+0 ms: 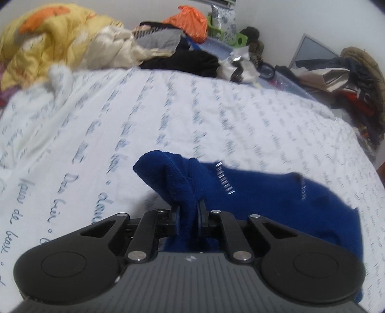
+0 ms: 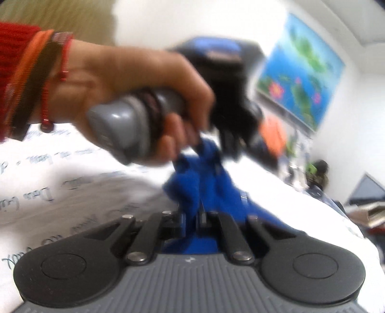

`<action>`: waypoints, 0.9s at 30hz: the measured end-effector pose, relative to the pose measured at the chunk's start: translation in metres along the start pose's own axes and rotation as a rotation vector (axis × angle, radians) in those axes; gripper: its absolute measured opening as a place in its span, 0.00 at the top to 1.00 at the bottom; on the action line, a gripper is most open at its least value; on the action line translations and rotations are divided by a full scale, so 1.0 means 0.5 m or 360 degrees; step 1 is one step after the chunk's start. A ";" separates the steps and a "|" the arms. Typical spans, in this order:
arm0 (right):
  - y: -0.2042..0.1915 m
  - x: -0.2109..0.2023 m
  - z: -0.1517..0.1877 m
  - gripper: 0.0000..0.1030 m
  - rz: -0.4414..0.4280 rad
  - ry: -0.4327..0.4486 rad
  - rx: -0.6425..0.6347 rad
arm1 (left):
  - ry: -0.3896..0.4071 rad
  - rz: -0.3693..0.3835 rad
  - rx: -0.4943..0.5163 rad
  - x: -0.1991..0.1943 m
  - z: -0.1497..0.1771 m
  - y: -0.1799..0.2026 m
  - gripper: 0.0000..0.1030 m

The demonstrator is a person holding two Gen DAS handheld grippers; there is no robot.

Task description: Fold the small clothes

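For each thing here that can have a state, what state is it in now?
left gripper: shut on the blue garment.
right gripper: shut on the blue garment.
blue garment: bunched, held by both grippers above the bed sheet.
bed sheet: spread, slightly wrinkled.
yellow quilt: crumpled at the far end.
black clothes: piled, unfolded.

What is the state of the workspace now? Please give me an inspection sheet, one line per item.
Surface: bed sheet, white with blue script, slightly wrinkled.
Job's things: one blue garment, bunched and partly lifted off the sheet.
Clutter: yellow blanket, black clothes, orange bag at the far edge.
Grippers: left tool shut on the blue garment; right tool shut on it too; the left hand holds its grip.
Cables: nothing seen.
Surroundings: white walls, flower picture, heap of clothes beside the bed.
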State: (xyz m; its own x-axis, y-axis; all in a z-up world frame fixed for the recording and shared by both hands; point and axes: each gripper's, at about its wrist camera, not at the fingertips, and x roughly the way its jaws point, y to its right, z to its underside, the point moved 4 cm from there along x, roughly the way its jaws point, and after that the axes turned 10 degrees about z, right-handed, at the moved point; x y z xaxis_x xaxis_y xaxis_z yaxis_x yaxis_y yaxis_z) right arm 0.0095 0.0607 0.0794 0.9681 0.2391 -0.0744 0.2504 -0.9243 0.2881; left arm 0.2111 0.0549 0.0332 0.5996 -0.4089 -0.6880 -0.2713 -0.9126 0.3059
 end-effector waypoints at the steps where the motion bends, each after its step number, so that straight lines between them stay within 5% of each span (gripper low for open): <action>1: 0.022 -0.003 0.001 0.94 0.0031 0.0003 0.0032 | 0.0008 -0.0004 0.0008 -0.004 -0.007 0.019 0.87; 17: 0.299 -0.061 0.114 0.94 0.0420 -0.0114 0.0400 | 0.0038 0.0107 0.0382 0.083 -0.008 0.396 0.87; 27: 0.402 -0.070 0.231 0.94 0.0473 -0.0348 0.0741 | -0.0069 0.0089 0.0614 0.219 0.069 0.556 0.87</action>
State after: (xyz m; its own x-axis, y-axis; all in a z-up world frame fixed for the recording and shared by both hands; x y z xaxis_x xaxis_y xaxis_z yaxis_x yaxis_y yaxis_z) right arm 0.0262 -0.1676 0.0296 0.9618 -0.0712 -0.2642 -0.1058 -0.9873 -0.1189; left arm 0.1753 -0.2433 0.0200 0.5456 -0.4500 -0.7070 -0.5707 -0.8173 0.0798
